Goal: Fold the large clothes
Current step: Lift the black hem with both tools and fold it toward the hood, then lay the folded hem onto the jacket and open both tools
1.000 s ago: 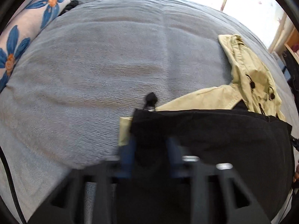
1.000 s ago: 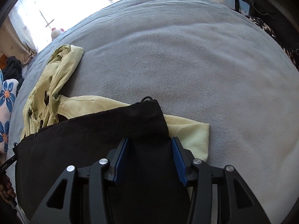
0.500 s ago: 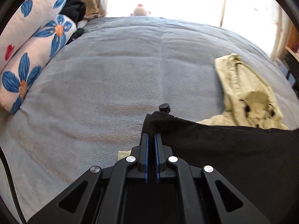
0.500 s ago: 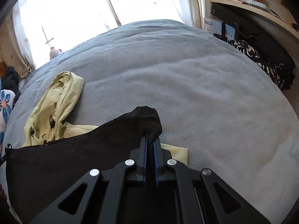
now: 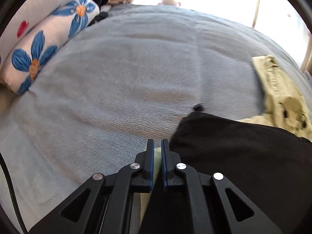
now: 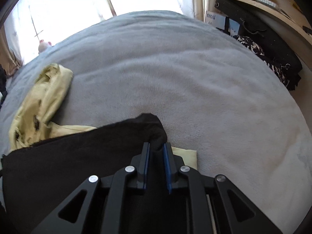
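1. Nearest, at the left gripper [image 5: 157,142]: jaws pinched to a thin slit, a sliver of pale yellow showing in it; cannot tell whether anything is caught. Just to its right, the edge of the black cloth panel [image 5: 243,156].
2. At the right gripper [image 6: 157,145]: clenched on a raised, bunched corner of that black cloth, which fills the gap between the blue pads [image 6: 167,165]; jaws just now widening.
3. Under the black panel and past its far edge: the pale yellow hooded jacket [image 5: 280,97], crumpled hood lying between the two grippers, all of it on the grey fleece bed cover [image 5: 126,78].
4. Ahead and outward of both grippers: broad bare fleece.
5. Bounding the far left edge: white rolled pillows with blue flowers [image 5: 39,48].
6. Bounding the far right edge: a black bag [image 6: 263,39] under a wooden shelf [image 6: 263,2].
7. Farthest: bright curtained window [image 6: 68,9].
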